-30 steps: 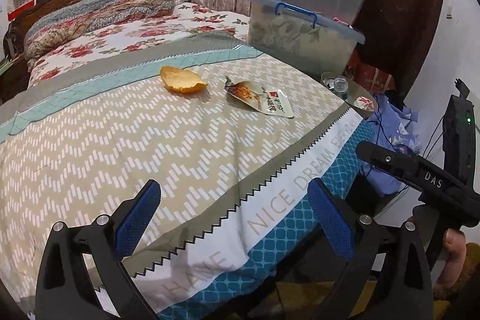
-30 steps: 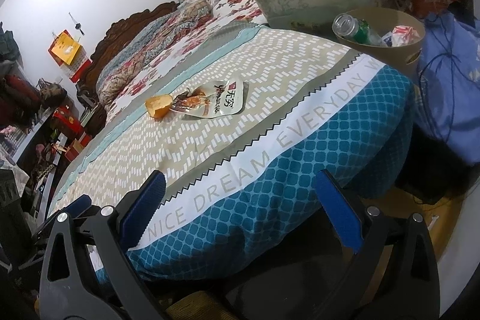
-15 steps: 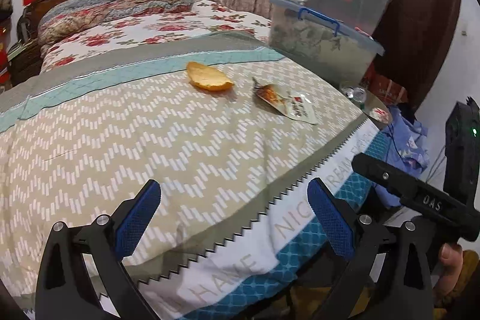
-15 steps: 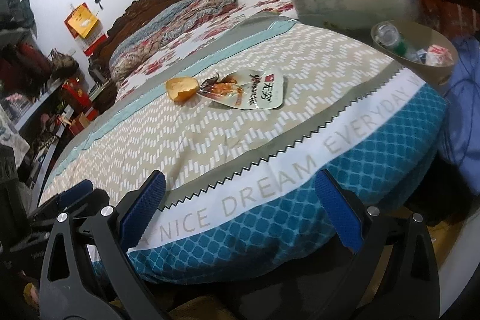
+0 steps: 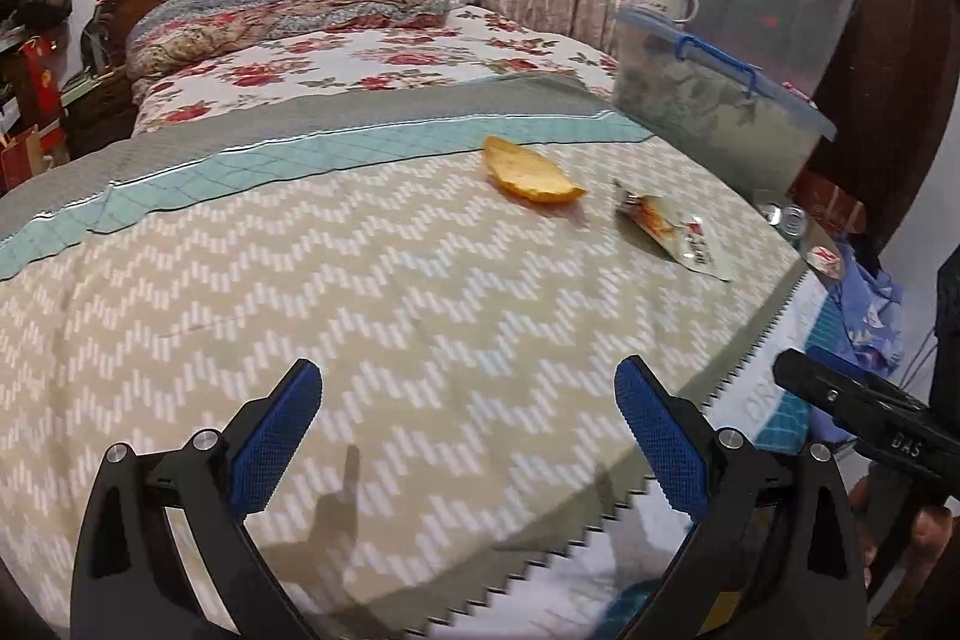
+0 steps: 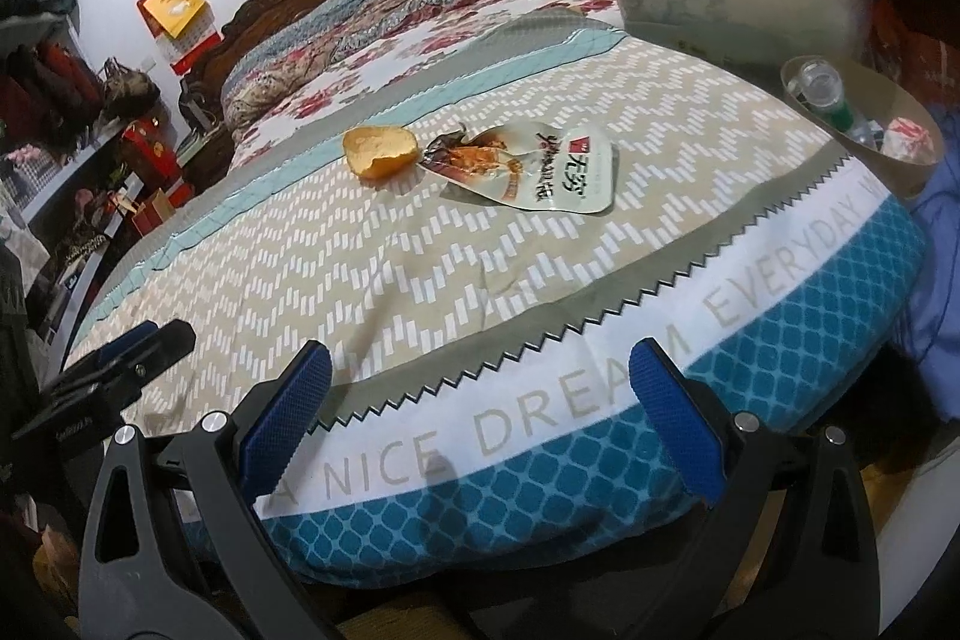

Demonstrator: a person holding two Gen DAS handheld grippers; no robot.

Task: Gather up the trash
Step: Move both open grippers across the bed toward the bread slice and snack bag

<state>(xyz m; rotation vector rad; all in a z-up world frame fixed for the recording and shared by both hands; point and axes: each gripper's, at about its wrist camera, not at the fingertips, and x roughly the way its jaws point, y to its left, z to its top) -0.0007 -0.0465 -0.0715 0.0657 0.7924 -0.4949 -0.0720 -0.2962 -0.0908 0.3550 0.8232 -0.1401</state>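
Trash-wise you've got nothing yet: orange peel point(image 5: 531, 172) and snack wrapper point(image 6: 534, 169) both sit on the bedspread point(image 6: 420, 268) beside the bin point(image 6: 864, 112), both claws spread wide, empty.

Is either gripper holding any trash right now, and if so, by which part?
Nothing is held. The left gripper and right gripper are both open and empty above the bed.

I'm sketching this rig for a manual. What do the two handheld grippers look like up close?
Both match: the left gripper and right gripper have black plastic arms with slotted cut-outs and silver screws, ending in flat fingers faced with blue textured pads. The right one, seen from the left camera, carries pale "DAS" lettering. No cables or sleeves are visible.
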